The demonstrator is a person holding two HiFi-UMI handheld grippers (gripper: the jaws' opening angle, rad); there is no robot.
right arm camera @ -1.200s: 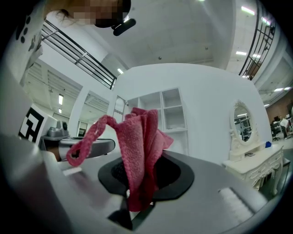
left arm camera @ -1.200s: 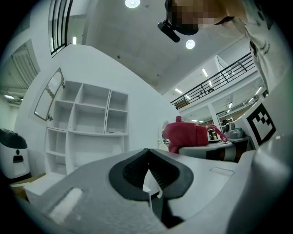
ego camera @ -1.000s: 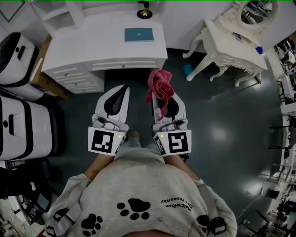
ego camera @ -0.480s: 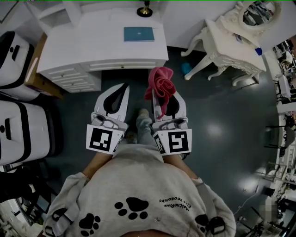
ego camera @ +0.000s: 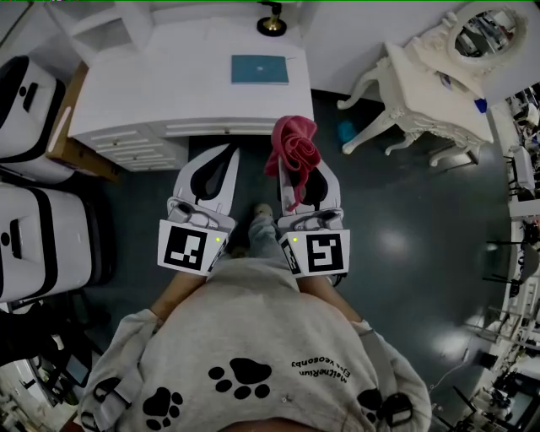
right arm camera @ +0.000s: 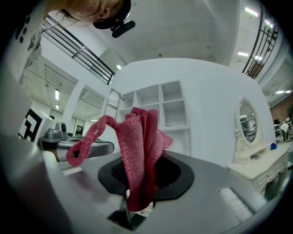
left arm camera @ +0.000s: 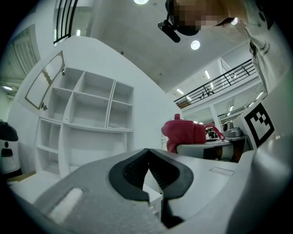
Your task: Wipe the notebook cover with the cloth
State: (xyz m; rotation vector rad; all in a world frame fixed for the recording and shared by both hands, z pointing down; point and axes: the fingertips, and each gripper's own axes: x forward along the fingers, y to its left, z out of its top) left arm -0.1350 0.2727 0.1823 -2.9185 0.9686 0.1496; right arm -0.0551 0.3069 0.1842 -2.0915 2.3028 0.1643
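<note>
A teal notebook [ego camera: 260, 69] lies flat on the white desk [ego camera: 169, 84] ahead of me. My right gripper [ego camera: 297, 173] is shut on a bunched red cloth [ego camera: 292, 147], which sticks up from its jaws [right arm camera: 139, 151]. My left gripper [ego camera: 221, 160] is shut with nothing in it; its dark pads [left arm camera: 158, 176] meet at the tips. Both grippers hang over the dark floor, short of the desk's front edge. The red cloth [left arm camera: 183, 132] also shows at the right in the left gripper view.
The desk has drawers [ego camera: 139, 139] at its front left. A white ornate dressing table [ego camera: 422, 80] with an oval mirror [ego camera: 483, 32] stands at the right. Black-and-white cases [ego camera: 38, 228] stand at the left. White open shelves [left arm camera: 87, 123] rise behind the desk. A dark lamp base [ego camera: 272, 24] sits at the desk's back.
The desk and notebook have drawn slightly closer in the head view as the person steps forward. Both grippers keep their hold and stance.
</note>
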